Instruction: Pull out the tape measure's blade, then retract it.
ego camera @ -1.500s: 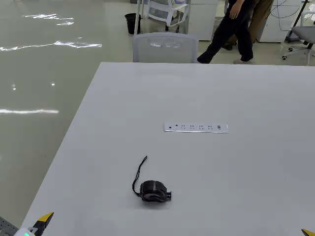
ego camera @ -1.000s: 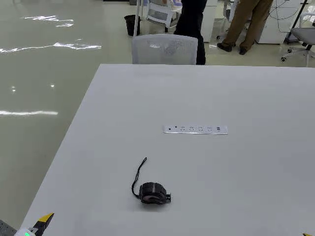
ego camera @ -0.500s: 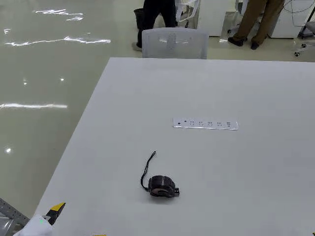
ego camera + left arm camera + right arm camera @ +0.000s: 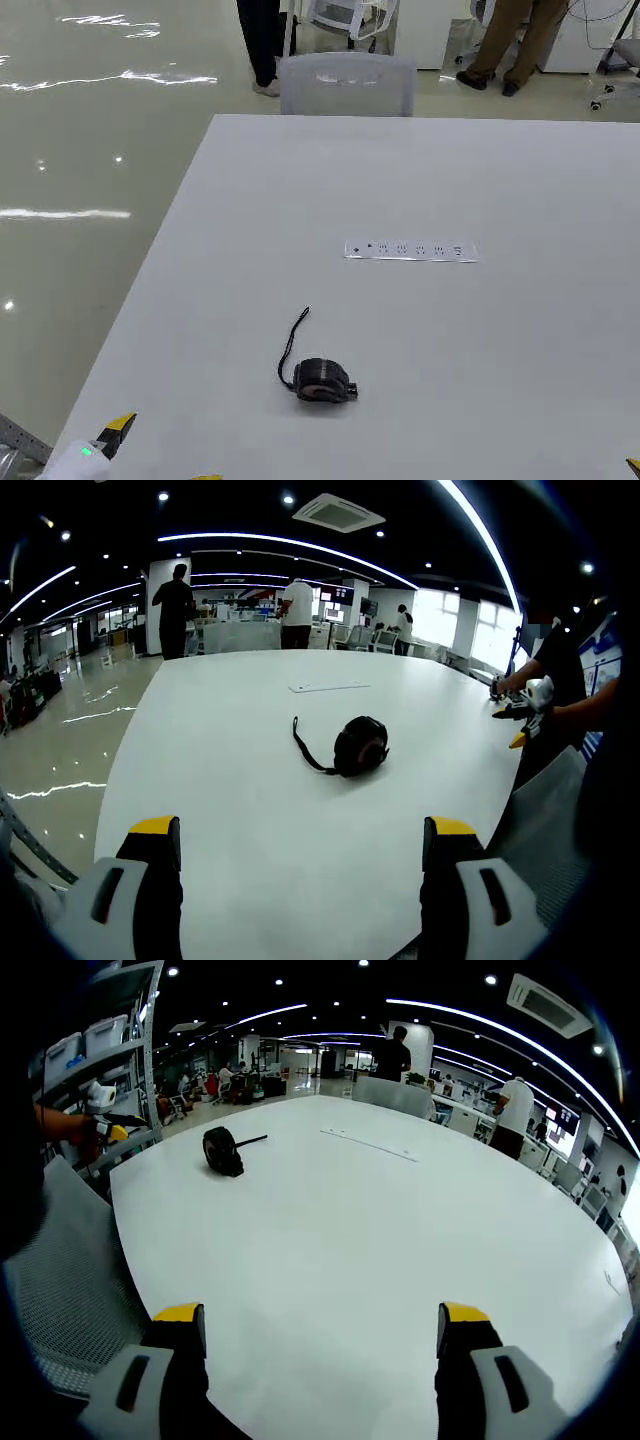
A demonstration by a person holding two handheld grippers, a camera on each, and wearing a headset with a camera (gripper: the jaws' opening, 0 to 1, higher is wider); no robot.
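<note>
A black tape measure (image 4: 321,380) lies on the white table (image 4: 400,170) with its blade in and its black wrist strap (image 4: 293,340) trailing away from me. My left gripper (image 4: 160,455) hovers at the table's near left corner, open and holding nothing. In the left gripper view the tape measure (image 4: 361,746) sits well ahead of the wide-apart yellow tips of the left gripper (image 4: 302,827). My right gripper (image 4: 320,1312) is open over the near right of the table, with the tape measure (image 4: 222,1150) far off to its left. One of its yellow tips (image 4: 634,466) shows at the lower right edge.
A white power strip (image 4: 410,250) lies flat mid-table beyond the tape measure. A grey chair (image 4: 346,85) stands at the far edge, with people (image 4: 510,40) walking on the glossy floor behind. The table's left edge (image 4: 140,290) drops to the floor.
The head camera has shifted slightly. A person in dark clothes has walked left behind the chair. The tape measure lies where it was, and the left gripper's tips have come a little further into view.
</note>
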